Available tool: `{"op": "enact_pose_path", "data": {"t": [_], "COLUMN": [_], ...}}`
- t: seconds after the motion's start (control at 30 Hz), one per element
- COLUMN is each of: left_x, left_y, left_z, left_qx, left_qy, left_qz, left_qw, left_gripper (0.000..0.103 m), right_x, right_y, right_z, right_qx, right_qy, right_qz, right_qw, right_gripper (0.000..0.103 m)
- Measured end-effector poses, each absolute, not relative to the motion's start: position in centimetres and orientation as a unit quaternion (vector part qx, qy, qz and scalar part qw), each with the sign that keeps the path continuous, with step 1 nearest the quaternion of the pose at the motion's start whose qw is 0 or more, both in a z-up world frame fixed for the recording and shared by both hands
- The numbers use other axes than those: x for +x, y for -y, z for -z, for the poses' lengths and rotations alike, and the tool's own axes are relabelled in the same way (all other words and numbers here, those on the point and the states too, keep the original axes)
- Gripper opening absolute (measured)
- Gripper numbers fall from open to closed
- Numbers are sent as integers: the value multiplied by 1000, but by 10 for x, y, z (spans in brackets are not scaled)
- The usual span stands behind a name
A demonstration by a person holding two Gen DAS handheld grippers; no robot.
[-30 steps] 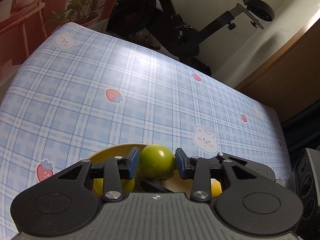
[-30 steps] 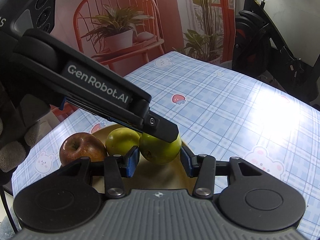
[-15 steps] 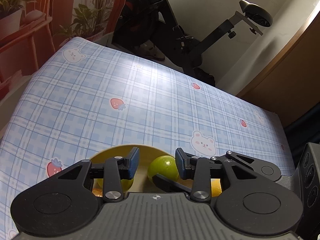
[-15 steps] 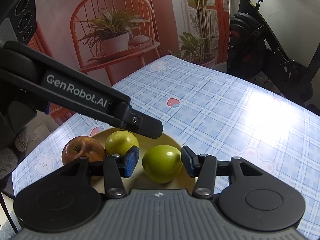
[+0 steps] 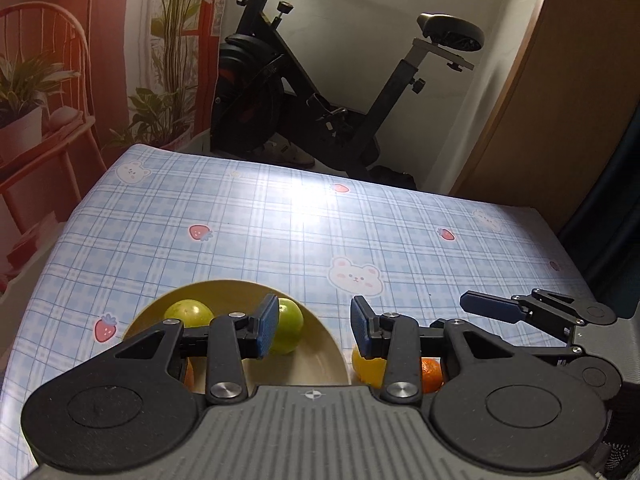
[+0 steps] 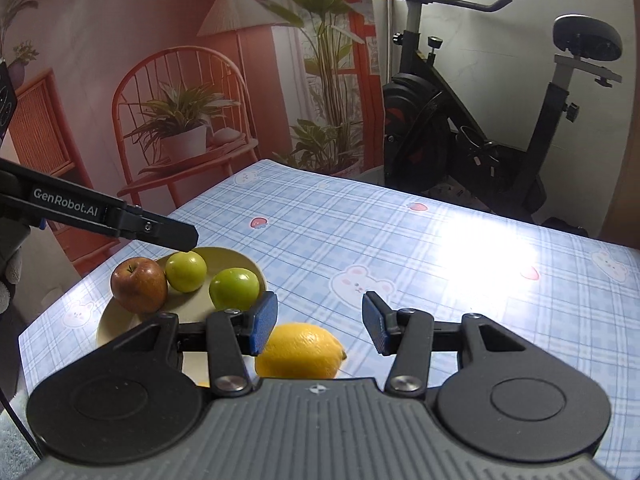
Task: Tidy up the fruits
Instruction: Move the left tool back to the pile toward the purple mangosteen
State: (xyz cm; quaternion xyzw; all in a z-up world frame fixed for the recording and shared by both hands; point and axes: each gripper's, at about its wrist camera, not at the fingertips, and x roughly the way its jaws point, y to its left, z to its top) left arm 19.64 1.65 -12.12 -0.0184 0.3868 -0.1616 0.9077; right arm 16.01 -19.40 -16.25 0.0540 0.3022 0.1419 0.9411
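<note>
A yellow plate [image 6: 120, 320] near the table's left front holds a red apple [image 6: 139, 285], a yellow-green apple [image 6: 186, 271] and a green apple [image 6: 234, 289]. The plate [image 5: 320, 344] and both green apples [image 5: 290, 330] [image 5: 188, 312] also show in the left wrist view. A lemon [image 6: 300, 350] lies on the cloth to the right of the plate, below my right gripper [image 6: 320, 322], which is open and empty. My left gripper [image 5: 314, 326] is open and empty above the plate's right edge. An orange [image 5: 431, 368] lies beside the lemon [image 5: 368, 368].
The table has a blue plaid cloth [image 6: 420, 260] with bears and strawberries. An exercise bike [image 6: 460, 120] stands behind the far edge. A wooden cabinet [image 5: 560, 120] is at the right. A printed backdrop with a chair and plants [image 6: 180, 120] hangs at the left.
The green apple was set down on the plate and released. Both grippers opened wider, rose and pulled back; the right one now hovers over the lemon.
</note>
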Motion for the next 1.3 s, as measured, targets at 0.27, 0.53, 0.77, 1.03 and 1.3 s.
{"op": "enact_pose_path", "data": {"t": [0.27, 0.53, 0.77, 1.03, 1.3], "left_x": [145, 112, 98, 103, 112], "left_y": [11, 14, 15, 15, 18], "left_z": [122, 114, 124, 127, 130], "left_qx": [17, -22, -26, -37, -31], "left_qy": [-365, -339, -328, -343, -348], "left_qz": [159, 150, 125, 123, 119], "left_qw": [917, 929, 936, 930, 930], "left_gripper": [41, 41, 41, 41, 41], "right_x": [107, 62, 56, 62, 73], "right_y": [224, 238, 245, 248, 242], "right_z": [172, 182, 194, 201, 198], "right_qx": [68, 64, 121, 127, 92], "right_qy": [-275, -259, -256, -271, -287], "right_qz": [-106, -87, -92, -121, -132], "right_qw": [953, 960, 955, 946, 944], "right_gripper": [51, 50, 51, 51, 52]}}
